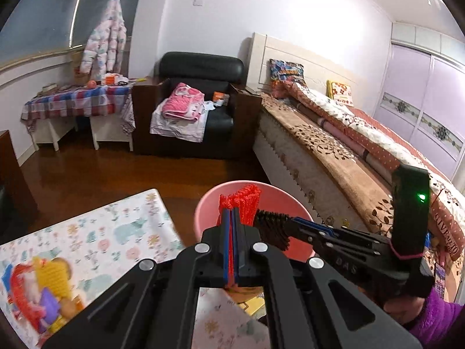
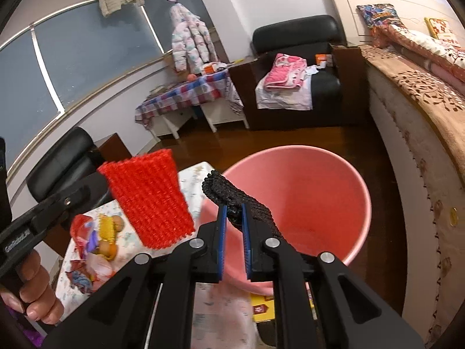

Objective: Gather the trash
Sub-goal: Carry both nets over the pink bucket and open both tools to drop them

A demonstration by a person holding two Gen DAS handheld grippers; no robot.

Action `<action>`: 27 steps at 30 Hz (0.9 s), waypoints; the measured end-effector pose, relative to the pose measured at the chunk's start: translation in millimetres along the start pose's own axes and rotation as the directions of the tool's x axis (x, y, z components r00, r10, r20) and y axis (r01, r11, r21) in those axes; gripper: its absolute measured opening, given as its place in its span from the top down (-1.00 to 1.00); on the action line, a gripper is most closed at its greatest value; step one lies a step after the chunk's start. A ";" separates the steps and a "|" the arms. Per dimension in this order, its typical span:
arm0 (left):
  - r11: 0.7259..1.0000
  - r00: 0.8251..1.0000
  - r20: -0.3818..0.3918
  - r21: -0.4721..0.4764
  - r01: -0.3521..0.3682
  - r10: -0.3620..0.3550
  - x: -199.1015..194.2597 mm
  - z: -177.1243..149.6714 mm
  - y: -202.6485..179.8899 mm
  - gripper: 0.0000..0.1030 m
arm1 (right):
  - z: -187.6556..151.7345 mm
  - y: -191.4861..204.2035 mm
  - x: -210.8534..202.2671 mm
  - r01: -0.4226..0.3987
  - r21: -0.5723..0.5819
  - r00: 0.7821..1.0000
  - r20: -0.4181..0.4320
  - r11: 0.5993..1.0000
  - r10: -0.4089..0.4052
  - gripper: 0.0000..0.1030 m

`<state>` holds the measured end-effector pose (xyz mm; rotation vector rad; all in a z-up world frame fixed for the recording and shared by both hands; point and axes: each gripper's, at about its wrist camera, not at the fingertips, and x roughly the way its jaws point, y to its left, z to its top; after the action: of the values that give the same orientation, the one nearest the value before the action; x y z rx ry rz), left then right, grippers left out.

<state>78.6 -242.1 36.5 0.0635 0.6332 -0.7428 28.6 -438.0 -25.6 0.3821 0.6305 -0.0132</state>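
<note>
The basin [image 2: 305, 203] stands on the floor [image 1: 116, 168], and the rest is placed from it. The bed [image 1: 334, 145] runs along its right. A table [image 1: 87, 232] touches or overlaps its left rim, with a heap of wrappers [image 2: 96, 241] on the table's near end. Behind the basin, across open floor, sits an armchair [image 2: 296, 72] with folded cloth [image 2: 284, 72] on its seat. Left of that armchair stands a small covered table [image 1: 75, 101]. Two knitted pieces hang over the basin's near-left rim: one [image 2: 151, 197] further left, one [image 2: 232, 195] over the rim.

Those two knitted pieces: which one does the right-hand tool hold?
The black knitted piece, pinched in the right gripper jaws. The red knitted piece is clamped by the left gripper.
</note>
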 end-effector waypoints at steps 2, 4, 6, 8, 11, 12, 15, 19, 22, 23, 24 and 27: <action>1.000 1.000 -0.016 0.001 0.002 -0.002 15.3 1.1 -2.7 0.98 | -2.6 -4.6 2.5 0.022 -0.008 1.000 -0.001 1.000 -0.022 0.79; 1.000 0.999 -0.035 -0.001 0.001 -0.001 29.7 1.5 -2.9 0.98 | -5.7 -8.8 1.9 0.027 -0.003 1.000 -0.007 1.000 -0.027 0.79; 1.000 0.999 -0.050 0.001 -0.001 0.001 44.2 2.2 -2.8 0.98 | -6.7 -14.6 6.9 0.033 0.005 0.999 -0.017 0.999 -0.033 0.79; 1.000 0.998 -0.061 -0.001 0.004 -0.004 54.6 1.6 -2.0 0.98 | -7.0 -20.6 11.7 0.037 0.013 0.999 -0.023 0.999 -0.036 0.79; 1.000 0.998 -0.063 -0.008 0.015 -0.016 66.7 2.2 -0.9 0.94 | -7.6 -25.8 16.4 0.027 0.034 0.999 -0.023 0.999 -0.027 0.79; 1.000 0.998 -0.063 -0.011 0.012 -0.013 69.8 1.8 0.6 0.72 | -10.1 -23.0 14.5 0.027 0.032 0.999 -0.026 0.999 -0.026 0.75; 0.999 0.998 -0.064 -0.045 0.004 -0.007 69.3 -0.5 6.7 -0.08 | -10.8 -22.0 17.2 0.021 0.027 0.999 -0.033 0.999 -0.020 0.58; 0.998 0.998 -0.062 -0.062 0.004 -0.008 67.2 -1.9 13.7 -0.08 | -10.7 -23.1 20.0 0.023 0.031 0.999 -0.035 0.999 -0.022 0.37; 0.997 0.998 -0.060 -0.071 0.000 -0.004 60.0 -4.2 19.0 -0.08 | -11.0 -23.1 20.4 0.014 0.043 0.999 -0.044 0.999 -0.012 0.25; 0.997 0.998 -0.056 -0.074 -0.004 0.000 55.5 -5.6 22.0 -0.08 | -11.0 -21.9 19.3 0.007 0.041 0.999 -0.041 0.999 -0.006 0.23; 0.997 0.999 -0.053 -0.075 -0.007 0.003 50.3 -6.7 22.9 -0.08 | -11.1 -19.6 17.8 0.002 0.033 0.999 -0.038 0.999 0.000 0.20; 0.996 0.999 -0.049 -0.084 -0.017 0.013 34.7 -10.5 27.9 -0.08 | -10.8 -13.1 14.3 -0.040 0.011 0.998 -0.042 0.999 0.041 0.08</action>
<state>110.7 -239.8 4.0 0.0088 0.7088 -0.7010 32.3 -445.0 -46.3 0.4053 0.6645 0.0304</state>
